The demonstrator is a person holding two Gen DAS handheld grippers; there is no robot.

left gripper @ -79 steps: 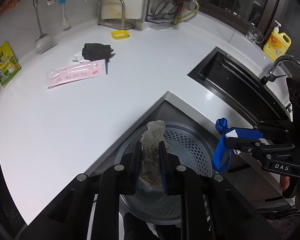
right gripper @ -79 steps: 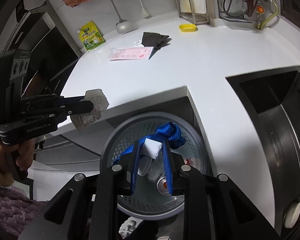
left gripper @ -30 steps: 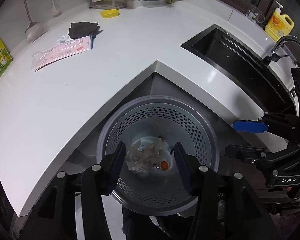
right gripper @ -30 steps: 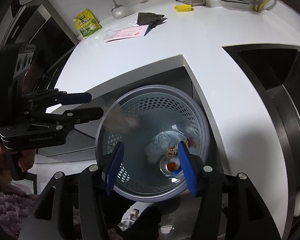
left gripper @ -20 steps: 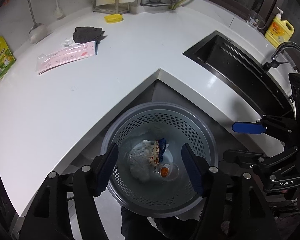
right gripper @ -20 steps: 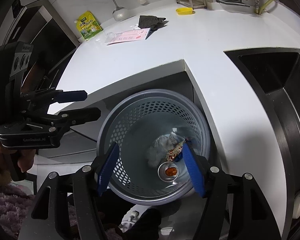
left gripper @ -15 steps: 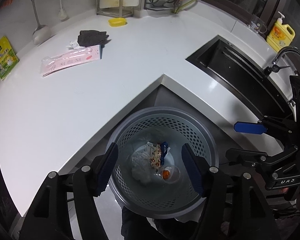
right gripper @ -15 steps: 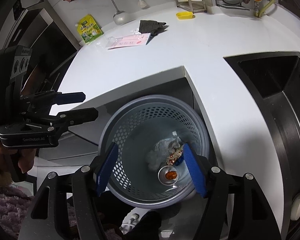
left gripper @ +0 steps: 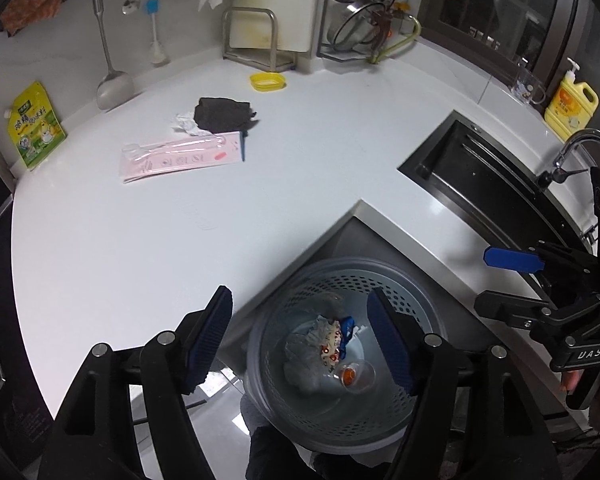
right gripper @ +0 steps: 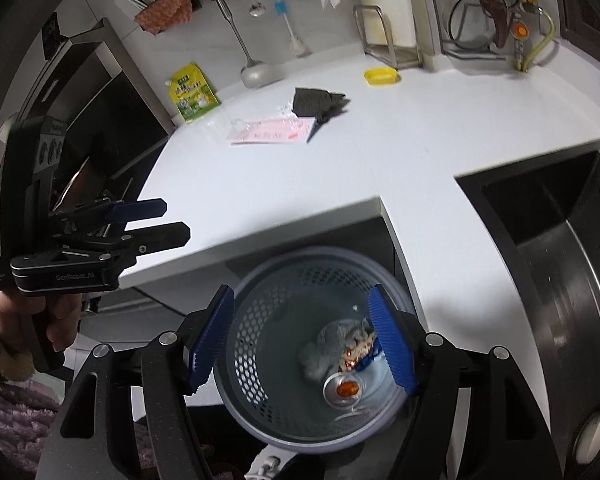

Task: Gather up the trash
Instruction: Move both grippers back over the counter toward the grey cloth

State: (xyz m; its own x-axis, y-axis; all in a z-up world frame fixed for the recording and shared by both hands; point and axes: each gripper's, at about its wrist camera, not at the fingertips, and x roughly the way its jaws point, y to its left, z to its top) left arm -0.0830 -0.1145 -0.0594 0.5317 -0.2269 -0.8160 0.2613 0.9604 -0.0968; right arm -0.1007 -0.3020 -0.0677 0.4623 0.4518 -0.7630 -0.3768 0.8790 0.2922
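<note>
A grey perforated bin stands below the counter's inner corner. In it lie crumpled paper, a blue strap and a clear cup. My left gripper hangs above the bin's left rim, jaws opening, with nothing between them. My right gripper hovers over the bin, jaws opening and empty. Each shows in the other's view: the left gripper, the right gripper. On the counter lie a pink packet, a dark cloth and a white paper scrap.
A black sink with a faucet is sunk into the counter on the right. A yellow soap bottle, a yellow lid, a green pouch and a dish rack line the back.
The left gripper let go of the crumpled paper and the right one let go of the blue strap; both now lie in the bin. Both grippers opened wider and rose.
</note>
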